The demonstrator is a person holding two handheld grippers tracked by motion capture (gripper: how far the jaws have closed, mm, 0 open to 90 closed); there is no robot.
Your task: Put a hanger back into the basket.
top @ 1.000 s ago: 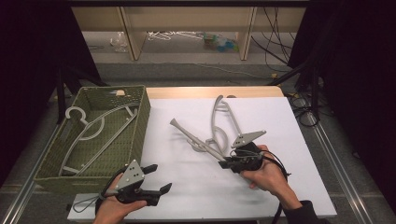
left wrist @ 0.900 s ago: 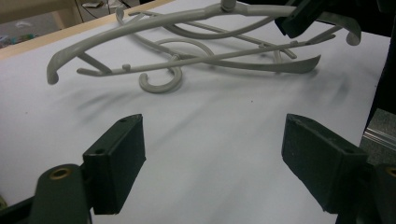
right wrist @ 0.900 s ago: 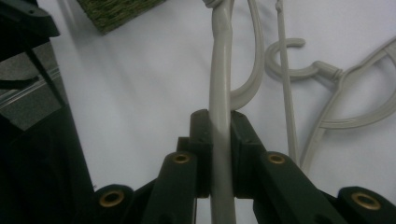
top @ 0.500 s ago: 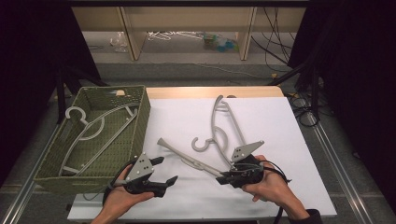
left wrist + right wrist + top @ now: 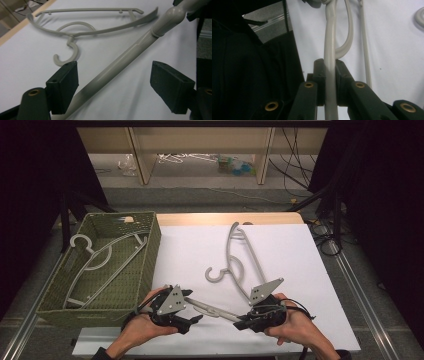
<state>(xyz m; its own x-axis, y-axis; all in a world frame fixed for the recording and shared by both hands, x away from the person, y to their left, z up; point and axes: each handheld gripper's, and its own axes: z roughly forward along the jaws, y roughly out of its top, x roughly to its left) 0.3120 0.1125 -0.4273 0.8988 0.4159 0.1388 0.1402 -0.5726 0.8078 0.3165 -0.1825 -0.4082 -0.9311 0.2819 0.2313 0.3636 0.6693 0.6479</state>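
My right gripper (image 5: 241,322) is shut on one arm of a grey plastic hanger (image 5: 215,310) near the table's front edge; its pads clamp the arm (image 5: 329,75) from both sides. That hanger reaches left to my left gripper (image 5: 194,306), whose jaws stand open around its end. In the left gripper view the bar (image 5: 120,65) runs between the two pads (image 5: 63,85) without being pressed. A second grey hanger (image 5: 239,255) lies flat on the white table behind, hook (image 5: 66,56) toward the front.
An olive woven basket (image 5: 150,255) sits at the table's left with a grey hanger (image 5: 95,260) lying inside it. White tabletop (image 5: 290,255) stretches to the right and back. Beyond the far edge are shelves and cables on the floor.
The right gripper has drawn the held hanger toward the front edge. The left gripper has moved right, so that its open jaws now straddle the hanger's free end.
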